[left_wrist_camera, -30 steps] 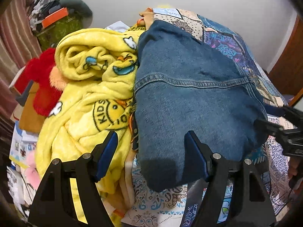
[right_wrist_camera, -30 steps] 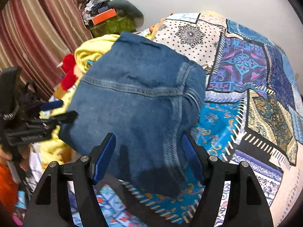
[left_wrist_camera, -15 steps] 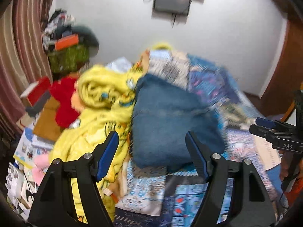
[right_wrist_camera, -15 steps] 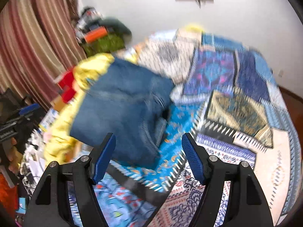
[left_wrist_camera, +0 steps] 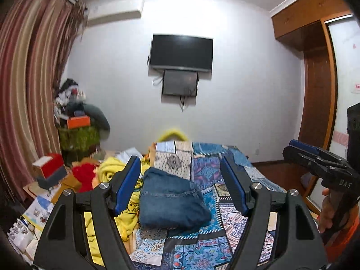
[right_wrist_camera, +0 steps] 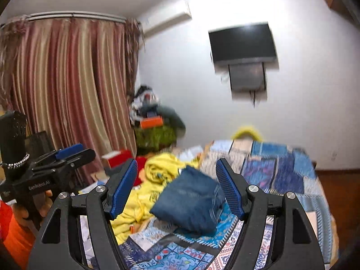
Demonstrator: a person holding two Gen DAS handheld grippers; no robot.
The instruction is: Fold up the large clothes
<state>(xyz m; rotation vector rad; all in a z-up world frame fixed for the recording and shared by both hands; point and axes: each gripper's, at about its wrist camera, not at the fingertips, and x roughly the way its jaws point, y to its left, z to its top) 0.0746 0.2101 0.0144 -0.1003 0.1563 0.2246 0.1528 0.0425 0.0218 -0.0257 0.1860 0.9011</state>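
Observation:
A folded blue denim garment (left_wrist_camera: 171,200) lies on the patterned bedspread (left_wrist_camera: 216,171), also in the right wrist view (right_wrist_camera: 191,200). My left gripper (left_wrist_camera: 180,184) is open and empty, held back from and above the denim. My right gripper (right_wrist_camera: 176,186) is open and empty, also well back from it. Each gripper shows in the other's view: the right one at the right edge (left_wrist_camera: 315,157), the left one at the left edge (right_wrist_camera: 63,155). A crumpled yellow blanket (left_wrist_camera: 110,180) lies to the left of the denim, touching it.
A red plush item (left_wrist_camera: 84,176), boxes and papers (left_wrist_camera: 48,168) crowd the bed's left side by the striped curtain (left_wrist_camera: 29,94). A TV (left_wrist_camera: 181,52) hangs on the far wall. A wooden wardrobe (left_wrist_camera: 315,78) stands at the right. Piled clutter (left_wrist_camera: 76,123) fills the far left corner.
Both grippers have pulled back and tilted up from the denim. It filled the views before and now lies small on the bed, with the wall and TV in sight.

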